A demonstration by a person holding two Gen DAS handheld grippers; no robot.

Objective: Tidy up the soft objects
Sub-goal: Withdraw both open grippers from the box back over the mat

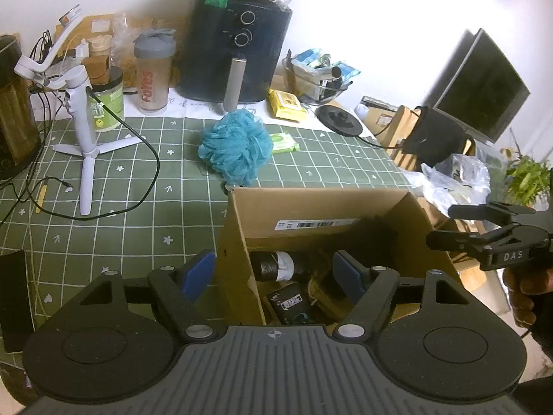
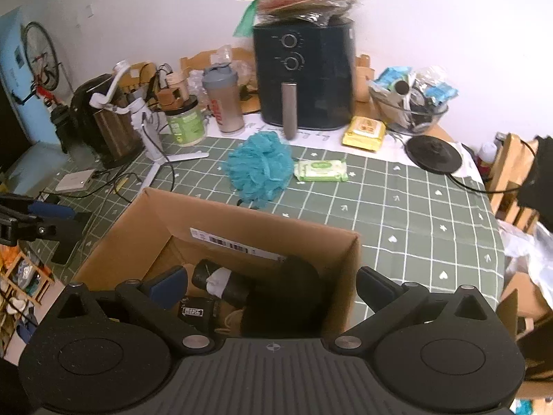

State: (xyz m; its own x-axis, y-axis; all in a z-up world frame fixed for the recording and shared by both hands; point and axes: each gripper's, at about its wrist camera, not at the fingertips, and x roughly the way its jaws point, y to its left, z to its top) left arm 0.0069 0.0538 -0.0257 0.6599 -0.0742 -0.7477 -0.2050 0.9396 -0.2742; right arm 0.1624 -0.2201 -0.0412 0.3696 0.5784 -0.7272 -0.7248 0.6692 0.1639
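Observation:
A teal bath pouf [image 1: 235,147] lies on the green checked tablecloth just behind an open cardboard box [image 1: 311,207]; it also shows in the right wrist view [image 2: 261,167]. The box [image 2: 262,228] holds dark rolled soft items [image 2: 224,282]. My left gripper [image 1: 276,275] is open and empty, its fingers straddling the box's left wall. My right gripper [image 2: 273,288] is open and empty, straddling the box's right wall. A pack of wipes [image 2: 321,170] lies right of the pouf.
A black air fryer [image 2: 304,76], a shaker bottle [image 2: 223,100], a white phone tripod [image 1: 84,128] with cables, a yellow pack [image 2: 364,133], a glass bowl [image 2: 409,110] and a black round base [image 2: 433,154] crowd the table's back. A chair [image 2: 511,173] stands at right.

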